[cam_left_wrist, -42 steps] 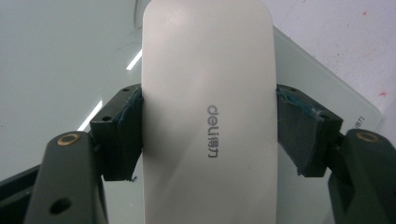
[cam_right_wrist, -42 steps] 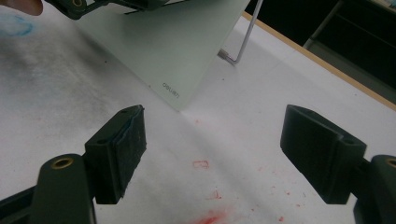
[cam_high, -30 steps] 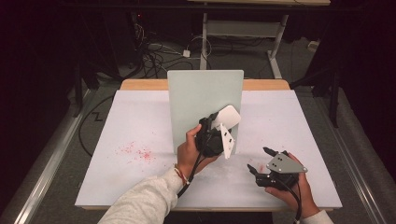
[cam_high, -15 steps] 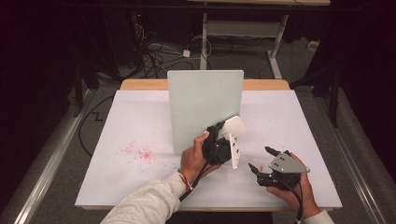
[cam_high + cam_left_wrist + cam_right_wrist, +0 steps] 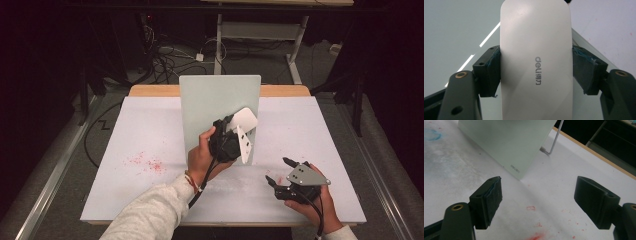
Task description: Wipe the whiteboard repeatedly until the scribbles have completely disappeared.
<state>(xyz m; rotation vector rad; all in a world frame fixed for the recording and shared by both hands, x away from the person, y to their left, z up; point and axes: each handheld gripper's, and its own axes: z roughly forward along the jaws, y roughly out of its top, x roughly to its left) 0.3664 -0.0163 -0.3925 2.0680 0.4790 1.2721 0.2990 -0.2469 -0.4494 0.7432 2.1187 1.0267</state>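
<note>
White table point(image 5: 150, 125): your left gripper point(image 5: 536, 72) pinches the white eraser point(image 5: 535, 50) against the upright board point(image 5: 210, 100); your right gripper point(image 5: 280, 172), jaws spread, rests near right

Left gripper point(image 5: 239, 134) raised above table centre, jaws clamped on both long sides of a white eraser point(image 5: 535, 62), nose aimed toward one o'clock. Left hand point(image 5: 202, 155) wrapped round its body, sleeved forearm point(image 5: 150, 215) entering from six o'clock. Right gripper point(image 5: 280, 172) low at four o'clock, jaws spread wide, pointing toward ten o'clock, held in right hand point(image 5: 312, 200).
</note>
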